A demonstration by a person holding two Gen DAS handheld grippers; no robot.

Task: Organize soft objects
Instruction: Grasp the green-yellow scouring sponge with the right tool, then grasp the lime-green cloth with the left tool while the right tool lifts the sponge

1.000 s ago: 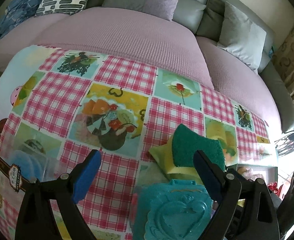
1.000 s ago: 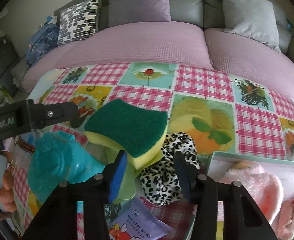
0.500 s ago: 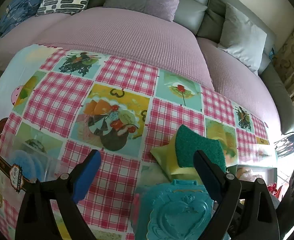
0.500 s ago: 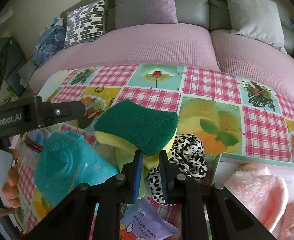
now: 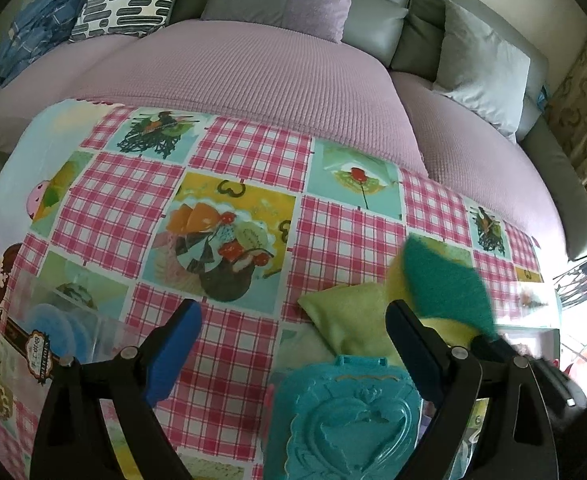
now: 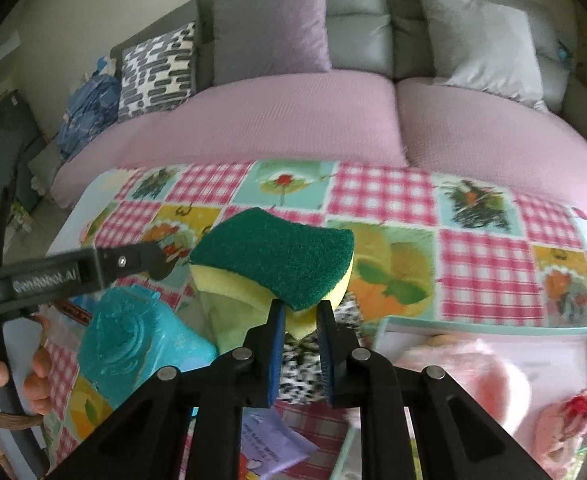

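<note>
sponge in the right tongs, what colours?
Dark green scouring top over a yellow foam body on the sponge; clearest in the right wrist view.

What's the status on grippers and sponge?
Right gripper shut on green-and-yellow scrub sponge, lifted off the table. Left gripper open, empty. Teal plastic heart case below; nothing blocking.

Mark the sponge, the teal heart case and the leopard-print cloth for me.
sponge [image 6: 277,254]: right wrist view, on its green scouring top.
teal heart case [image 5: 349,420]: left wrist view, on the embossed heart lid.
leopard-print cloth [image 6: 299,374]: right wrist view, on the patch showing between the fingers.
</note>
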